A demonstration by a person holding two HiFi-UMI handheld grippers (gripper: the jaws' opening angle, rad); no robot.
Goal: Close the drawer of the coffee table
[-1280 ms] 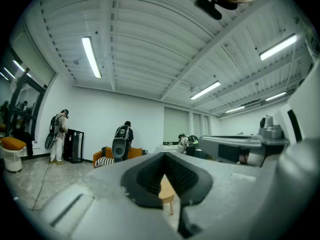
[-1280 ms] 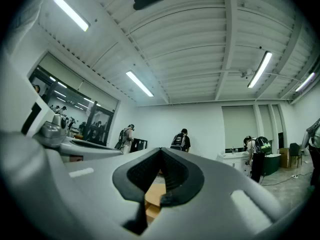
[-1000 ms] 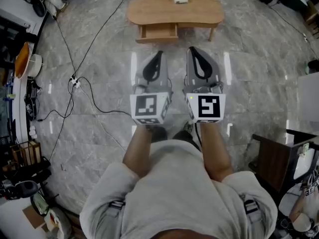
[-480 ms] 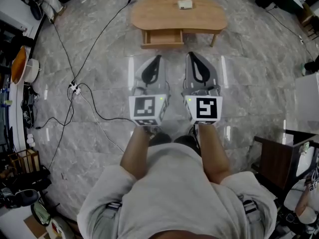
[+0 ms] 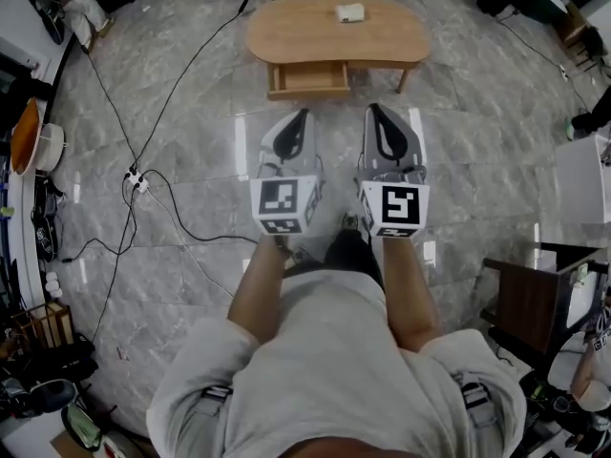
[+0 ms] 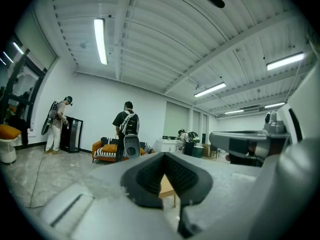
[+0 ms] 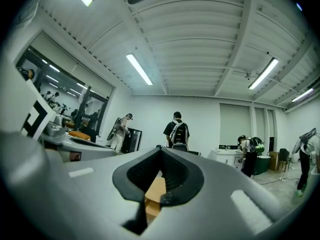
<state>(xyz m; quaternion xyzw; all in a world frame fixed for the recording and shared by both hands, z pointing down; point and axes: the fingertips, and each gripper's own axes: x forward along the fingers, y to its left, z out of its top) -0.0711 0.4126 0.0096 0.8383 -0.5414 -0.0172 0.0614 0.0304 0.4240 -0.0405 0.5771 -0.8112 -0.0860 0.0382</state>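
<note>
The oval wooden coffee table (image 5: 334, 34) stands on the marble floor at the top of the head view. Its drawer (image 5: 307, 79) is pulled out toward me, under the left part of the top. My left gripper (image 5: 303, 114) and right gripper (image 5: 374, 109) are held side by side, level, pointing at the table and well short of it. Both are shut with nothing in them. In the left gripper view the shut left gripper (image 6: 165, 155) frames a sliver of the table (image 6: 167, 186). The right gripper (image 7: 161, 151) likewise shows the wooden table (image 7: 155, 194) through its gap.
A small white object (image 5: 349, 12) lies on the tabletop. Black cables and a power strip (image 5: 134, 181) run over the floor at left. A dark cabinet (image 5: 525, 303) stands at right. Clutter lines the left wall. People (image 6: 126, 129) and an orange sofa (image 6: 107, 149) are behind the table.
The floor cables have slid down the picture as the person walks toward the table. Both grippers stay shut and side by side, a little lower in the view.
</note>
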